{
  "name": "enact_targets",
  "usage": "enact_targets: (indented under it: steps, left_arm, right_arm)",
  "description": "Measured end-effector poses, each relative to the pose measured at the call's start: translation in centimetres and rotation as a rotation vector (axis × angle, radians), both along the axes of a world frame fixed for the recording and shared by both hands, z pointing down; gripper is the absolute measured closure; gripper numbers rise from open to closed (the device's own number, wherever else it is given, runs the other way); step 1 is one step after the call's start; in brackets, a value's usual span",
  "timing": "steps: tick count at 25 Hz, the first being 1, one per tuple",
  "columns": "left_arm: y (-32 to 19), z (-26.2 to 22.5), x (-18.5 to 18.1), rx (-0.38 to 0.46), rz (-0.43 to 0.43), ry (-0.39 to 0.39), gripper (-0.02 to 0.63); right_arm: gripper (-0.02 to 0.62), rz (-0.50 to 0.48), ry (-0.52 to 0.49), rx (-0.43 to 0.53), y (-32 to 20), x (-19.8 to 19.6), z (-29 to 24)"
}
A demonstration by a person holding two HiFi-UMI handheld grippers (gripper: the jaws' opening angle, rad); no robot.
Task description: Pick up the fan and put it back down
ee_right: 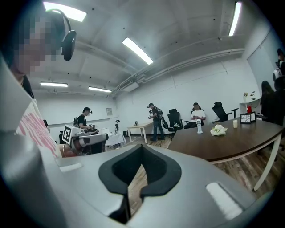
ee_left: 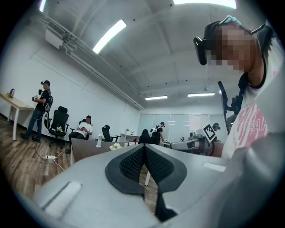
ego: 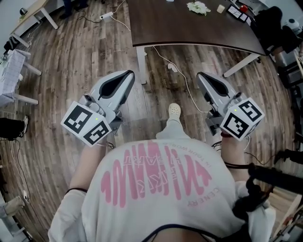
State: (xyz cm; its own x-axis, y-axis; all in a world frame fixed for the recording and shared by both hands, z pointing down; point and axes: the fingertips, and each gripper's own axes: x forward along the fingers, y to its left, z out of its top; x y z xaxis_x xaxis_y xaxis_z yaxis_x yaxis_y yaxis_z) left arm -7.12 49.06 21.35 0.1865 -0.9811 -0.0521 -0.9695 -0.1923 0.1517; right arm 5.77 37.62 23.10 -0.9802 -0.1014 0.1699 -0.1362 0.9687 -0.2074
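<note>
A small white fan stands upright on the far side of the dark brown table; in the left gripper view the fan shows small above the table. I cannot make it out in the head view. My left gripper and right gripper hang over the wooden floor, short of the table's near edge. The left gripper is shut and empty, its pads meeting at the tip. The right gripper is likewise shut on nothing.
White flowers, a small cup and picture frames sit on the table. A white table leg and a cable lie between the grippers. A power strip is on the floor. People and office chairs stand beyond.
</note>
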Motion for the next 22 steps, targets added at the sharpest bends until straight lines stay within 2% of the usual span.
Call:
enact_targets:
  steps: [11,22]
  left_arm:
    - [-2.5,0.7,1.1,0.001,0.002,0.006,0.589]
    - [-6.6,1.0,0.2,-0.012,-0.014,0.024,0.589]
  right_arm:
    - [0.589,0.000,-0.033,-0.079,-2.2,0.2,1.1]
    - [0.589,-0.012,-0.052,-0.145,-6.6,-1.0,1.8]
